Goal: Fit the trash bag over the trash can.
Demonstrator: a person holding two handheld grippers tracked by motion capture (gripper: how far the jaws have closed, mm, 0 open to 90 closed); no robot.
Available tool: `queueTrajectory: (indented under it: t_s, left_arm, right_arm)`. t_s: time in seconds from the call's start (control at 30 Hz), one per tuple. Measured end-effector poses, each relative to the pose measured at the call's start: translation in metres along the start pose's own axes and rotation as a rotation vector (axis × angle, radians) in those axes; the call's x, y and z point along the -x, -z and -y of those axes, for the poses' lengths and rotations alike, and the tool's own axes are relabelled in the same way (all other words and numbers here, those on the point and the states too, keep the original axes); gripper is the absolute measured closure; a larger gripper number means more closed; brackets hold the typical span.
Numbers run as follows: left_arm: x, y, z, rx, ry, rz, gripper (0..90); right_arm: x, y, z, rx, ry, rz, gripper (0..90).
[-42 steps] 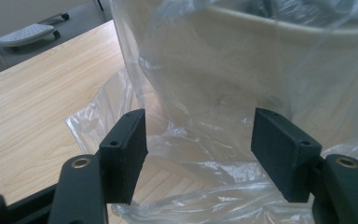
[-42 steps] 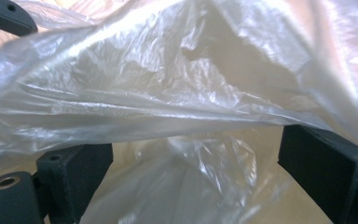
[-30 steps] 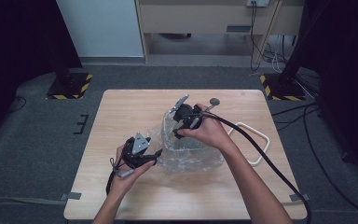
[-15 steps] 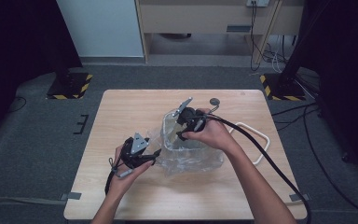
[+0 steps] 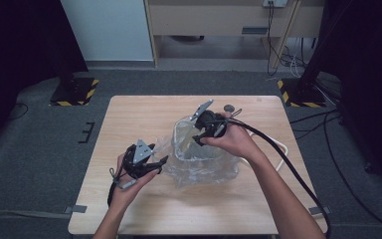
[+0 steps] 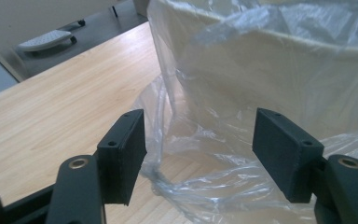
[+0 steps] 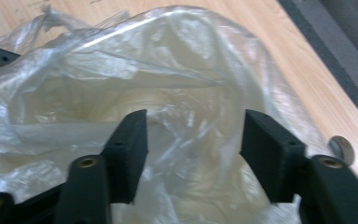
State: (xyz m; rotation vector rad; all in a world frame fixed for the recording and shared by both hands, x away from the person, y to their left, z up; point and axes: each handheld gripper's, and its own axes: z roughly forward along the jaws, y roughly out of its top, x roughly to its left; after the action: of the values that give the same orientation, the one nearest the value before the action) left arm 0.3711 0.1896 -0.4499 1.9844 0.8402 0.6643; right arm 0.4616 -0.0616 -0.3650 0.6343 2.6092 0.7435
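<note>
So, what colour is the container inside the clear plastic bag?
Cream-white round container, seen best in the left gripper view.

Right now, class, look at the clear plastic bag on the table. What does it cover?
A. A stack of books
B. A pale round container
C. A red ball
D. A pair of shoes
B: through the clear plastic bag the left gripper view shows the curved cream wall of a pale round container, and the high view shows its round rim.
</note>
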Motion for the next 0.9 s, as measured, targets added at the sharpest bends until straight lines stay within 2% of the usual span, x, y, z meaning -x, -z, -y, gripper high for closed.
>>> queueTrajectory:
  t_s: [0.13,0.3,0.47,0.57,0.73,0.9]
  left_arm:
    - [-0.002,0.004,-0.003,0.011,0.004,-0.003,34.5]
    - [-0.001,0.004,-0.005,0.011,0.006,-0.006,34.5]
    - [-0.002,0.004,-0.002,0.004,0.009,-0.008,33.5]
    - [-0.005,0.004,0.0,0.002,0.029,-0.014,29.4]
    - [-0.008,0.006,0.0,0.005,0.038,-0.024,28.1]
    - [-0.011,0.004,0.001,0.002,0.041,-0.03,26.6]
  right_arm:
    - [0.004,0.003,0.006,0.01,-0.018,-0.006,56.1]
    - [-0.001,-0.002,0.007,0.007,-0.013,-0.015,58.4]
    - [0.005,0.005,0.01,0.027,-0.029,0.001,54.5]
    - [0.014,0.015,0.017,0.072,-0.075,0.007,51.8]
    - [0.032,0.034,0.037,0.132,-0.143,0.045,43.8]
    - [0.048,0.05,0.063,0.148,-0.189,0.084,37.5]
